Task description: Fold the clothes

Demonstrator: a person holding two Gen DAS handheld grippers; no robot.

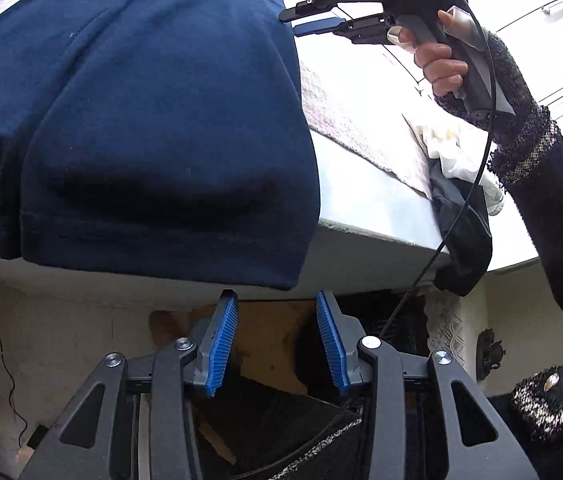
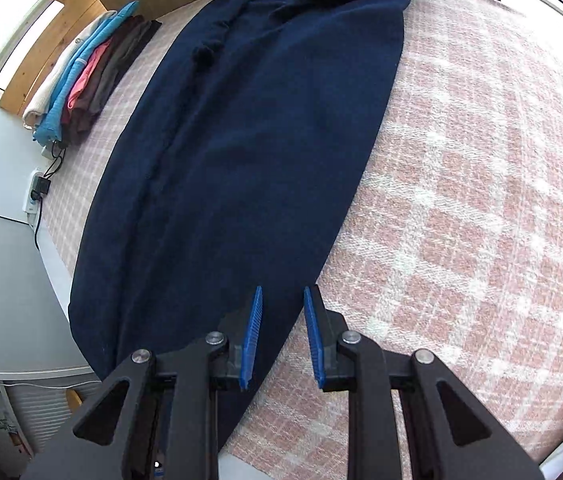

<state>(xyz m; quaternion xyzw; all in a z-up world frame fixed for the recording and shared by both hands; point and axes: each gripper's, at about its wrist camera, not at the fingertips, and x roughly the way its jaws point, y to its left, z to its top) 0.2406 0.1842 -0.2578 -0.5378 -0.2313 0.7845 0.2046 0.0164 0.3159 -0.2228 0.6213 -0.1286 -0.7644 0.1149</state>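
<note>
Garment [image 2: 241, 152] — beyond both open hand-held grippers.

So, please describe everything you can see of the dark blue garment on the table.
The dark blue garment looks like soft knit cotton. It lies lengthwise on the pink checked cloth, folded into a long narrow shape, with creases at its far end. Its stitched hem hangs over the table edge. Neither gripper touches it.
</note>
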